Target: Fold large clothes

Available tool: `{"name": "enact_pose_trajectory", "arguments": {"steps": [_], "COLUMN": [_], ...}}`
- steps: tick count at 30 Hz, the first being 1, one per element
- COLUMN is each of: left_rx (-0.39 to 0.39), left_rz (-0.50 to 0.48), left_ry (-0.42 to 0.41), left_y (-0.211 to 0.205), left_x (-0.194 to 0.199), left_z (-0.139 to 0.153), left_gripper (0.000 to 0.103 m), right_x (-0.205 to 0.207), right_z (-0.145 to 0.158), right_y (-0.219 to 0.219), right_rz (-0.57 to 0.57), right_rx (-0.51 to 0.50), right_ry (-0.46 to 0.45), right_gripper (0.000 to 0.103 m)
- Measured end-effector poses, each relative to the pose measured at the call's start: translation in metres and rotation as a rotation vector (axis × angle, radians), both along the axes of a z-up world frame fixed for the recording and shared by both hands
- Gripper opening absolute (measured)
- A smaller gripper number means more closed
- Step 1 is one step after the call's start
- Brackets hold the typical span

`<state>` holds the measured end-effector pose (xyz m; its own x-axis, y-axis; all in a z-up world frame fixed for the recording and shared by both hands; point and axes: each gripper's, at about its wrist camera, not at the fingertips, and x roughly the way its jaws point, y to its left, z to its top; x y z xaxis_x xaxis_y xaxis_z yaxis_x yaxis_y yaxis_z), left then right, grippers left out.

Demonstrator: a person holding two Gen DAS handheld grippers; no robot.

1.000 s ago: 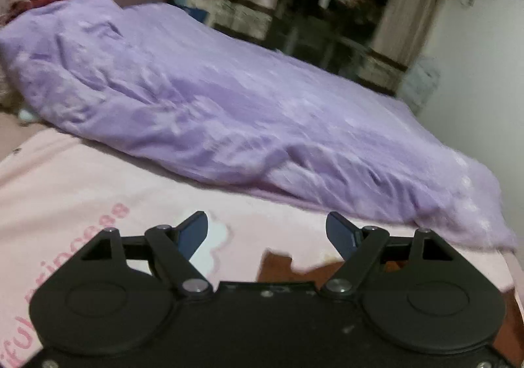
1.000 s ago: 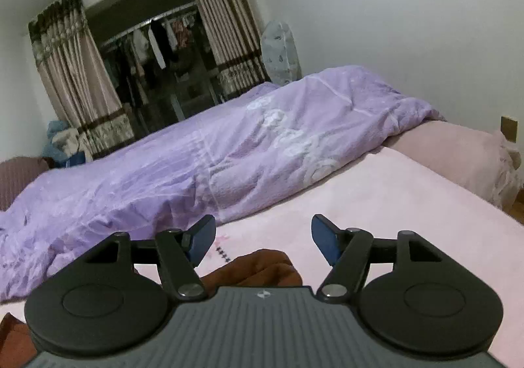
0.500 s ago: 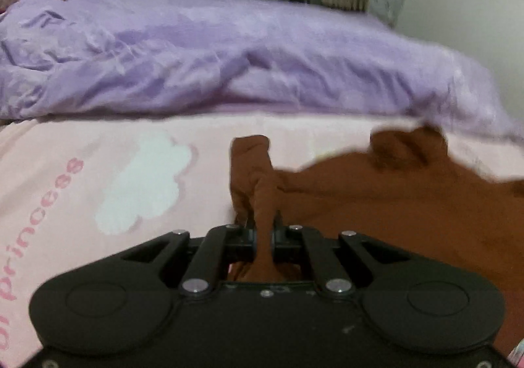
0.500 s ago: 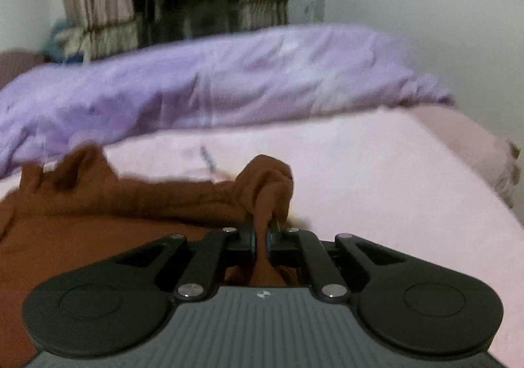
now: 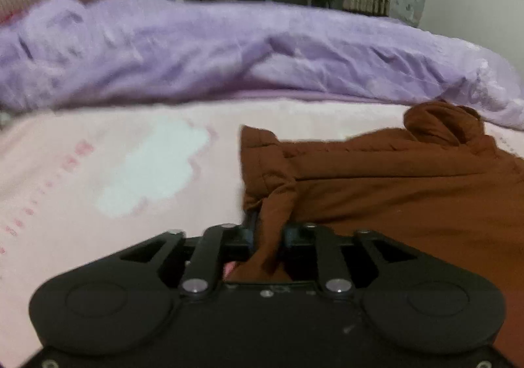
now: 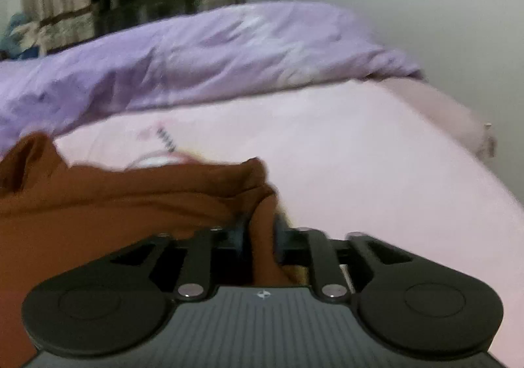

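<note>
Your left gripper (image 5: 268, 233) was clamped on a bunched corner of the brown garment (image 5: 393, 184), its jaws drawn nearly together with only the pinched fabric between them; one second before they had stood wide apart over the pink sheet (image 5: 98, 171), and half a second before they had already shut on the cloth. Your right gripper (image 6: 260, 235) was likewise closed tight on the opposite corner of the same brown garment (image 6: 114, 204), where a second earlier it too had been open. From the left gripper the garment ran out toward three o'clock, lying spread across the pink sheet, with a raised fold at about one o'clock; from the right gripper it ran out toward nine o'clock over the pink sheet (image 6: 360, 155). Beyond it, at twelve o'clock in both views, the purple duvet (image 5: 229, 50) lay heaped along the far side of the bed, apart from the garment except near its far fold, where contact could not be judged. The change meant both corners had been secured, so the garment was likely ready to be lifted and carried over for a fold. Motion blur suggested you were moving at that moment; uneven tension between your hands could skew the edge.
</note>
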<state>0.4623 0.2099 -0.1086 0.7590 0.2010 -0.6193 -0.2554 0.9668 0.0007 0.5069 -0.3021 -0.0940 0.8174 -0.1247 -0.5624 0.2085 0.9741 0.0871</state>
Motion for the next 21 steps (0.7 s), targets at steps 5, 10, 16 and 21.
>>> {"name": "enact_pose_trajectory", "arguments": {"steps": [5, 10, 16, 21], "left_rx": [0.12, 0.068, 0.094, 0.108], "left_rz": [0.14, 0.095, -0.024, -0.03], "left_ry": [-0.147, -0.308, -0.254, -0.084], "left_y": [-0.004, -0.032, -0.085, -0.099], "left_x": [-0.022, -0.046, 0.0, 0.043], "left_z": [0.048, 0.088, 0.062, 0.01], "left_gripper": [0.079, 0.096, 0.097, 0.098], "right_x": [-0.034, -0.081, -0.072, -0.032], "right_z": [0.041, 0.072, 0.07, 0.028], "right_y": [-0.01, 0.003, 0.072, 0.123], "right_rz": [-0.136, -0.185, 0.123, 0.28], "right_rx": [-0.097, -0.006, 0.085, 0.135], "right_ry": [-0.164, -0.38, -0.388, -0.176], "right_gripper": [0.059, 0.042, 0.027, 0.022]}}
